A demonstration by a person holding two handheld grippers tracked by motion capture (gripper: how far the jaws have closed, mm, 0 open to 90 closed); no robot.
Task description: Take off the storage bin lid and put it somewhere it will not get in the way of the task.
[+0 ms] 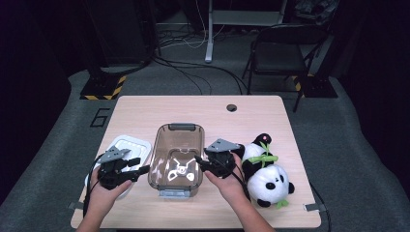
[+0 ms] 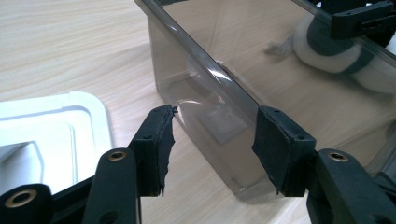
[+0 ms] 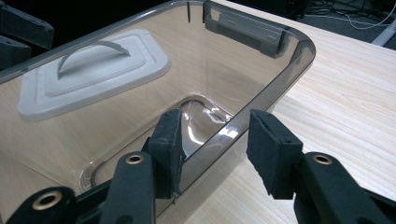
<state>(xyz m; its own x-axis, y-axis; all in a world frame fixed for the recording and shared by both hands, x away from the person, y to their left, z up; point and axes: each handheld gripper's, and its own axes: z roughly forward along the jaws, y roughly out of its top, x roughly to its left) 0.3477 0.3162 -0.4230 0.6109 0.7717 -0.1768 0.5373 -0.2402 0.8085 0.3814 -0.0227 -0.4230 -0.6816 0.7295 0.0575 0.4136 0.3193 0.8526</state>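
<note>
A smoky clear plastic bin stands empty in the middle of the table, a grey latch on its far end. My left gripper is open at the bin's left wall, one jaw on each side of it, pads apart from the plastic. Across the bin, my right gripper is open over the right wall, with one jaw inside the bin and the other outside. In the right gripper view my right gripper shows the rim running between its pads.
A white lid with a handle lies flat left of the bin, under my left hand. Two panda plush toys lie right of the bin, close to my right hand. The table has a cable hole at its back.
</note>
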